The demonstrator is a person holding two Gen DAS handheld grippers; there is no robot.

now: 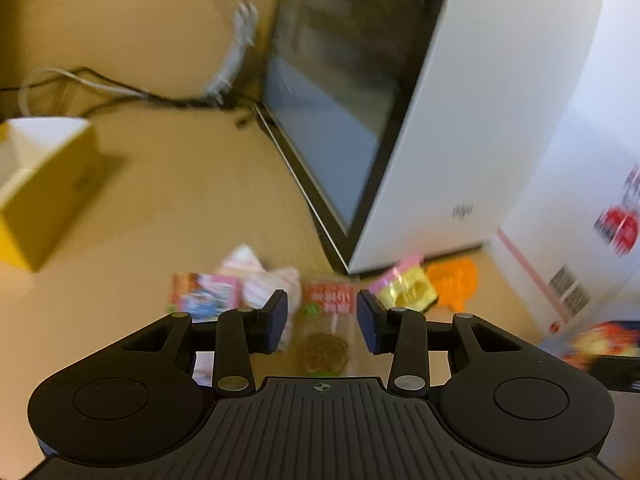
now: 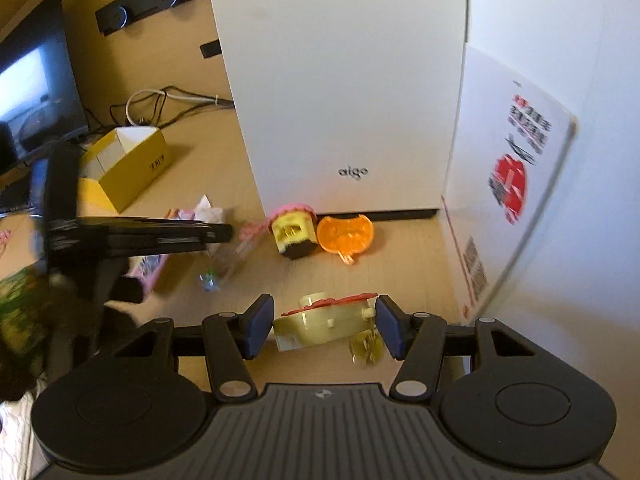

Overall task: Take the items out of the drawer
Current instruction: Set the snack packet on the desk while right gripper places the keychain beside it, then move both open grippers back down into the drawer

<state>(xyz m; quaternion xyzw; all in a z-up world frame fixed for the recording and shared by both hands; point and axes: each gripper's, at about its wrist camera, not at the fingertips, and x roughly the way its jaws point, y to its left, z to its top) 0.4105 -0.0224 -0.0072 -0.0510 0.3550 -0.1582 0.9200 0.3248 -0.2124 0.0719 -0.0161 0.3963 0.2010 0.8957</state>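
My right gripper is shut on a cream toy with a red top, held just above the wooden tabletop; small gold pieces hang under it. My left gripper is open over a clear packet with a red label and a brown disc, which lies between and below the fingers. Around it lie pink snack packets, a yellow and pink toy and an orange toy. The right wrist view shows the same yellow toy and orange toy. No drawer shows in either view.
A white aigo case stands behind the toys, and a white printed carton walls the right side. An open yellow box, a monitor and loose cables sit to the left. A black wall socket strip is behind.
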